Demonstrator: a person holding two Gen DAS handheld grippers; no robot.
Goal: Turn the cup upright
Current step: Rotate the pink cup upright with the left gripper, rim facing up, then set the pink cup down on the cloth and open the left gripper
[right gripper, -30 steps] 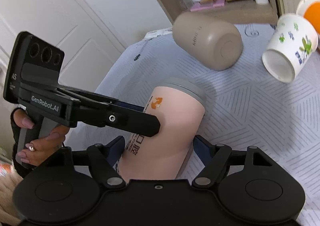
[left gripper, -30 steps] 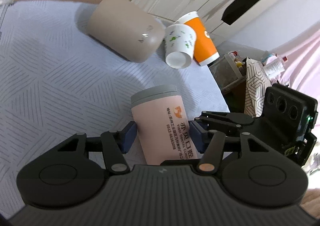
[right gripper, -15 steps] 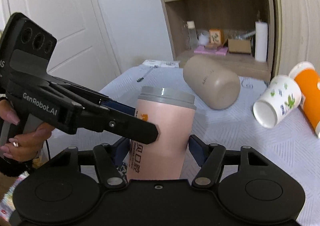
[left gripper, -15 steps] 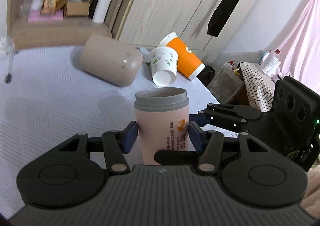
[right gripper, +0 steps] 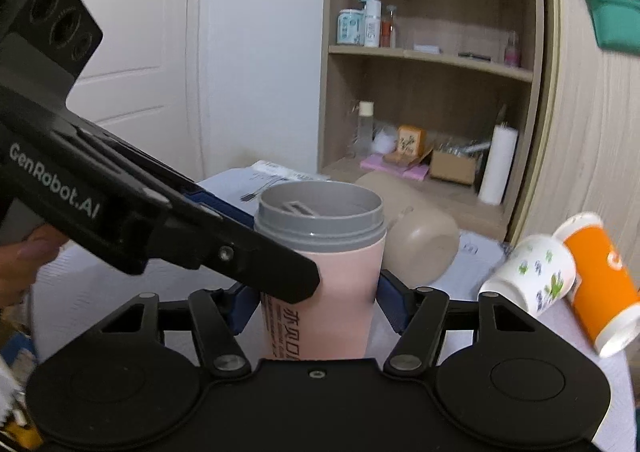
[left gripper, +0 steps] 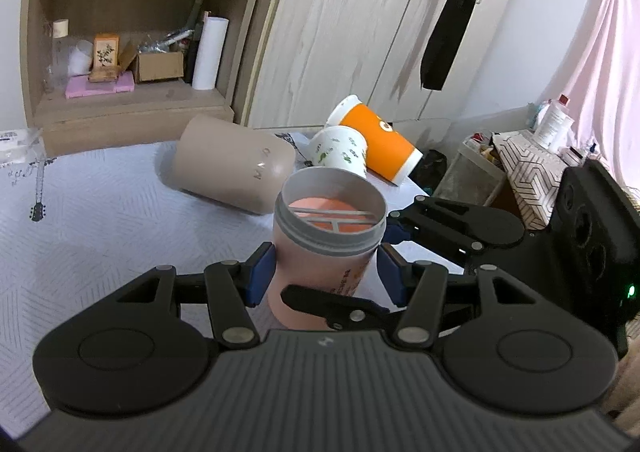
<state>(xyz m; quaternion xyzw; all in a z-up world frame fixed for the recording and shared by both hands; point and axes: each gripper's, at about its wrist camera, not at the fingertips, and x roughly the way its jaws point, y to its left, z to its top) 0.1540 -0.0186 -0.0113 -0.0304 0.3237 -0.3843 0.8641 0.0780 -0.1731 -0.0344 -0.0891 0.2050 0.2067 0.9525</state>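
A pink cup with a grey threaded rim [left gripper: 328,248] stands nearly upright, mouth up, between both grippers; it also shows in the right wrist view [right gripper: 320,276]. My left gripper [left gripper: 326,272] has its blue pads on the cup's two sides. My right gripper [right gripper: 316,300] closes on the same cup from another side. Each gripper's black fingers cross the other's view. The cup's base is hidden behind the gripper bodies.
On the pale patterned tabletop [left gripper: 100,220] lie a beige tumbler [left gripper: 236,168], a white floral paper cup [left gripper: 340,152] and an orange paper cup [left gripper: 380,144], all on their sides. A wooden shelf unit [left gripper: 120,52] stands behind. The table edge is at right.
Both grippers have tilted the pink cup from lying at a slant to nearly upright. Its open mouth now faces up and its inside shows.
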